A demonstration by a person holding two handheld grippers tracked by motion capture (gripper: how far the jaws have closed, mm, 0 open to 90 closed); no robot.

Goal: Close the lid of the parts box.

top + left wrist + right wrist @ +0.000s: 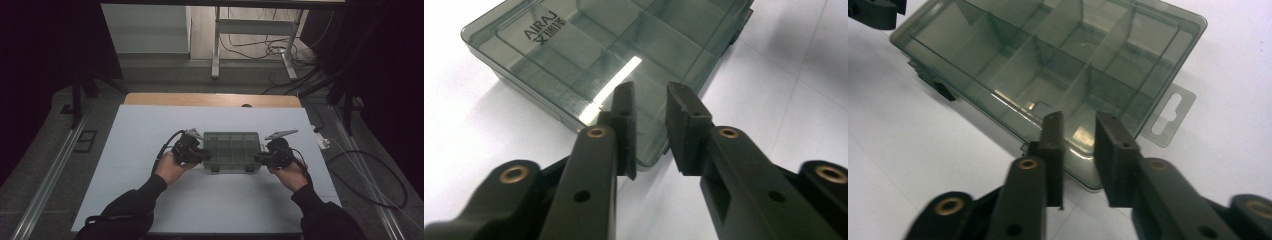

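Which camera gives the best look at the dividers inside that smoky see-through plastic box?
The right gripper view: the smoky transparent plastic compartment box lies close, its inner dividers sharp through the lid. The left gripper view shows them too, partly hidden by glare beside the printed lettering. In the high view the box is small and dim.

A white table top [150, 150] has a wooden strip [212, 99] along its far edge. Beyond it, black cables [265, 47] lie tangled on the floor by a grey metal frame [216, 50].

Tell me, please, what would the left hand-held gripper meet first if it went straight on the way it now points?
Most likely the clear compartment box: the left hand-held gripper points, jaws slightly apart, at its near corner and lid. Depth is unclear, so it might skim just over the lid.
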